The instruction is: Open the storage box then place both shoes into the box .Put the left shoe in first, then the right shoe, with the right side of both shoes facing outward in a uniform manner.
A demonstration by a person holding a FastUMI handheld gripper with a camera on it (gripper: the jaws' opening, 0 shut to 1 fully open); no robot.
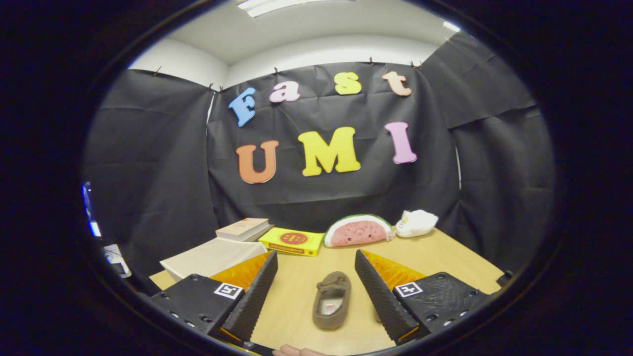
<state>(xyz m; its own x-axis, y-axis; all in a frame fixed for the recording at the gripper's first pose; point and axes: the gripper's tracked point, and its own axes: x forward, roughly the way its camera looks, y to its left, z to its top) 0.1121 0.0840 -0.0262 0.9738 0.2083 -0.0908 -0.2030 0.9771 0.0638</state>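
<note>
Hovering over the wooden desk, the tongs stood wide open and held nothing. 1 brown slipper-like shoe lay on the desk between the fingers, touching neither, its opening up. A light grey storage box sat shut near the desk's far left corner, just beyond the left finger, with 1 book behind it. Along the far edge lay 1 yellow box with a red round label too small to read, 1 watermelon-slice plush and 1 white plush.
</note>
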